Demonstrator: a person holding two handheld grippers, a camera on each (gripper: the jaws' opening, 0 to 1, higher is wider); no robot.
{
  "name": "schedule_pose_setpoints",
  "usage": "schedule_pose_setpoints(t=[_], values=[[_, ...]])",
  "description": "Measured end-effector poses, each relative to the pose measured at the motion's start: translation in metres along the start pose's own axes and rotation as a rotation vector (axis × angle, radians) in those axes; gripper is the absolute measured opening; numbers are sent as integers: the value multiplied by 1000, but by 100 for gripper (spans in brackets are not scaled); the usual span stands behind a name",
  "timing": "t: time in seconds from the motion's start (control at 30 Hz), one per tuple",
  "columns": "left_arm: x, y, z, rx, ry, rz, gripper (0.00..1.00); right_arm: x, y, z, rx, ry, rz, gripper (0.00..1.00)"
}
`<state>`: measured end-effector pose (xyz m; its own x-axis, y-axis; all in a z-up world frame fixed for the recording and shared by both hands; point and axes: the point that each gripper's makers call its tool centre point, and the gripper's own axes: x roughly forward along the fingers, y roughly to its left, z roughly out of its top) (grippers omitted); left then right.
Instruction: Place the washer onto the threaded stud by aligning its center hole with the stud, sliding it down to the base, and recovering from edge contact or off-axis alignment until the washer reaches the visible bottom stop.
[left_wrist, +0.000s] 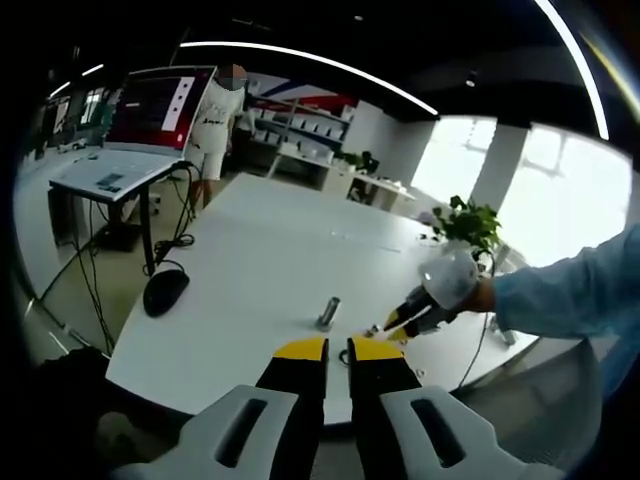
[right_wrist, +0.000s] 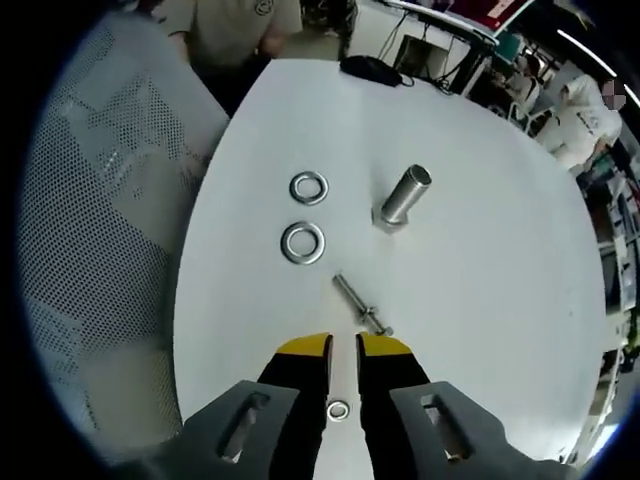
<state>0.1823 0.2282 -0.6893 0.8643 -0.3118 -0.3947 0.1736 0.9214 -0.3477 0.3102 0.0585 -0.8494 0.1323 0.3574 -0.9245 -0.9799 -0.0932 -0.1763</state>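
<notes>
Washers: in the right gripper view two large washers lie flat on the white table, one just beside the other, both to the left of the stud; neither is on it.
Small washer: a smaller washer lies flat on the table between the right hand-held gripper's jaws, much nearer the camera than the stud.
Stud: the upright metal stud stands on its base on the table, nothing threaded over it; in the left gripper view it appears small, near the table's near edge.
Bolt: a loose bolt lies flat on the table between the stud and the right gripper's tips.
Right hand-held gripper: narrow gap between the yellow tips, nothing clamped; the left gripper view shows it from the side, held by a gloved hand right of the stud.
Left hand-held gripper: jaws nearly closed, holding nothing, hovering off the table edge nearest the stud.
Left gripper view extras: a computer mouse far left of the stud, a potted plant beyond it.
</notes>
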Motion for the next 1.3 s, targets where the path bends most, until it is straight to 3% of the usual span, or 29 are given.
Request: schedule_pose_setpoints(t=[0.33,0.63,0.97,1.17,1.3], values=[[0,1,-1,2,7,7,5,22,-5,19,-340,89,30,17],[0,2,-2,3,14,13,5,38,-1,16,-446,148,81,16],[1,2,-2,4,19,14,4,40,-4,15,-438,153,102,10],[1,2,-2,3,16,14,4,41,-8,15,-360,124,79,8],[1,2,-2,2,15,13,4,33,-14,20,-286,71,48,8]])
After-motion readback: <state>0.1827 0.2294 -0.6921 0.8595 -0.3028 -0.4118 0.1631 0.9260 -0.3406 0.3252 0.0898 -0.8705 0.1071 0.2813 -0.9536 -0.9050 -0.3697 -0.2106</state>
